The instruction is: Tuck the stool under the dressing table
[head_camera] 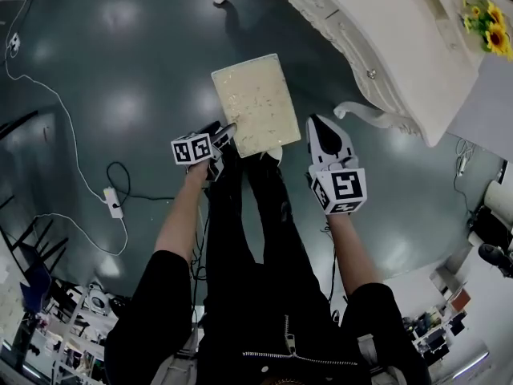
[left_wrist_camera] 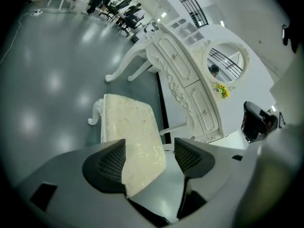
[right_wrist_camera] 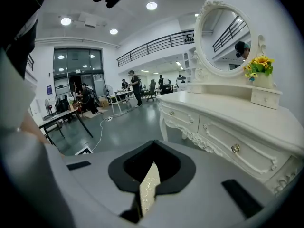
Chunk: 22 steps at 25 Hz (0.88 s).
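Observation:
The stool [head_camera: 250, 103] has a cream patterned cushion and stands on the grey floor just in front of the white dressing table [head_camera: 377, 46]. My left gripper [head_camera: 227, 132] is at the stool's near left corner. In the left gripper view that corner of the stool [left_wrist_camera: 130, 127] lies between the wide-open jaws of the left gripper [left_wrist_camera: 149, 158], close to the left finger, and neither pad presses on it. My right gripper [head_camera: 315, 123] hangs by the stool's near right corner. Its jaws meet at the tips in the right gripper view [right_wrist_camera: 152, 167], and only a sliver of cushion [right_wrist_camera: 148, 189] shows through the slit.
The dressing table [right_wrist_camera: 228, 127] has carved drawers, curved legs [left_wrist_camera: 121, 70], an oval mirror [right_wrist_camera: 223, 30] and yellow flowers [head_camera: 487, 24]. A power strip with white cable [head_camera: 113, 203] lies on the floor at left. The person's dark legs [head_camera: 256, 215] stand right behind the stool.

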### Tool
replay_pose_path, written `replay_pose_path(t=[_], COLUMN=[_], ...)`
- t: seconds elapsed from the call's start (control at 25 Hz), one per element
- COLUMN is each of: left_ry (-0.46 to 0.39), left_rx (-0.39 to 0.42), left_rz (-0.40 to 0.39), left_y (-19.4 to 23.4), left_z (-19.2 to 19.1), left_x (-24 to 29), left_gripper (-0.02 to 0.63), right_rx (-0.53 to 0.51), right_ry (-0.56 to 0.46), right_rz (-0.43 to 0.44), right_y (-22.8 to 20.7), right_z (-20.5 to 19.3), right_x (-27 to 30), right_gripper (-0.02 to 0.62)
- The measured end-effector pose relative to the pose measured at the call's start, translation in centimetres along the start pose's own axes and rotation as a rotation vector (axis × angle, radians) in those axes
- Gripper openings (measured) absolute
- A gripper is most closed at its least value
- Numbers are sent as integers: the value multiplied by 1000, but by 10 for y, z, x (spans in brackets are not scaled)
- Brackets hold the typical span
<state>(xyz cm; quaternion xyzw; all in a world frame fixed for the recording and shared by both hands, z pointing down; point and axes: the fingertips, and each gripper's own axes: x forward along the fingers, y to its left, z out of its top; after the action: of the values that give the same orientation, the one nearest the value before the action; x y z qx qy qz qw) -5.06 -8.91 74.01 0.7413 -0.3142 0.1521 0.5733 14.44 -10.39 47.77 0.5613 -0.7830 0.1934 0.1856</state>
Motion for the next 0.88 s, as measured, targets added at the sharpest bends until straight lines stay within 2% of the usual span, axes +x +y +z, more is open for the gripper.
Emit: replay_pose_path(t=[0.2, 0.44, 0.68, 0.72, 0.76, 0.88], left_ry=[81, 152, 75, 54, 30, -40], left_rx=[-52, -16, -196, -230, -268, -316], left_rz=[13, 20, -14, -8, -2, 15], left_y=[40, 72, 89, 92, 95, 98], left_z=[-20, -35, -32, -33, -35, -35], left_x=[38, 71, 89, 88, 86, 83], left_gripper=[320, 324, 324, 298, 225, 216], right_rx=[23, 40, 66, 70, 75, 87], right_ry=[38, 92, 107, 110, 114, 120], right_rz=[-27, -36, -18, -12, -7, -8], right_y=[-10, -14, -15, -15, -14, -17], right_z=[-23, -57, -75, -79, -84, -93], right_x=[20, 42, 64, 65, 65, 71], right_gripper=[6, 6, 6, 6, 6, 6])
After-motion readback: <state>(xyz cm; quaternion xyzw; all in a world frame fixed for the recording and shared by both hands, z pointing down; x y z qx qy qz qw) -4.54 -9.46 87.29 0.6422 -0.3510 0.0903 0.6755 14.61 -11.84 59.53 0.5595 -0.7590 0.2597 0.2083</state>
